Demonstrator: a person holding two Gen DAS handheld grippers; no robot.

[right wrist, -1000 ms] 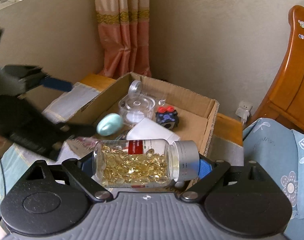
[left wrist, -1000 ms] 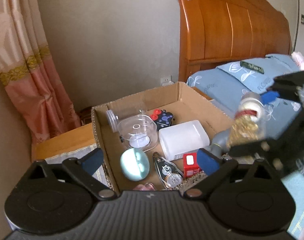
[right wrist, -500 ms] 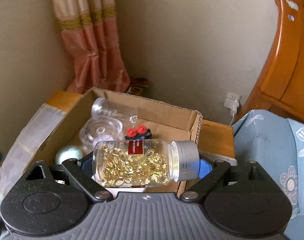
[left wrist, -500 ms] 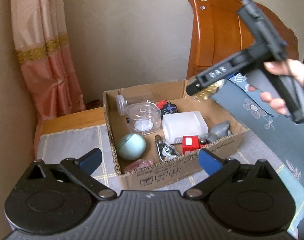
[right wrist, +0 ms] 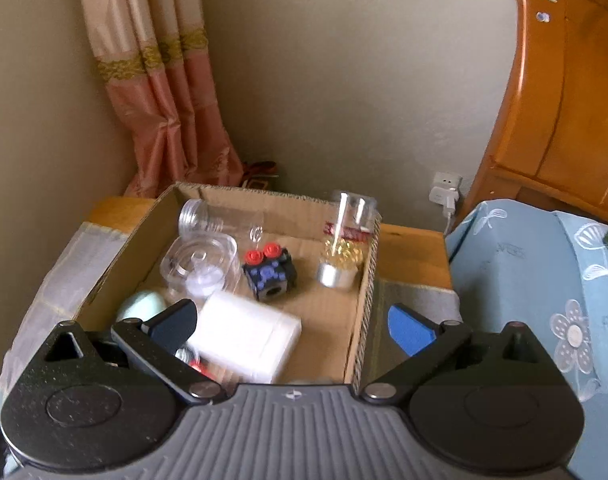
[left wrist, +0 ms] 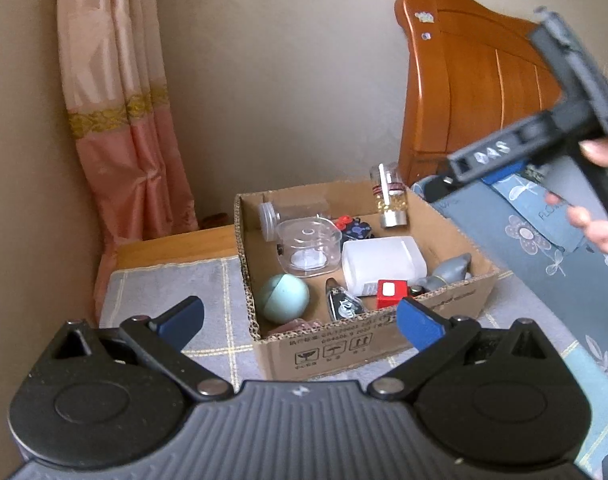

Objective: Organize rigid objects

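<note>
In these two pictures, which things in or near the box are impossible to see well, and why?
- Capsule bottle: right wrist view, motion-blurred; label unreadable, and whether it has landed is unclear.
- Pink thing: left wrist view, mostly hidden behind the cardboard box front wall.
- Red block: right wrist view, covered by a right tool finger.
- Grey figure: left wrist view, too small to identify.
</note>
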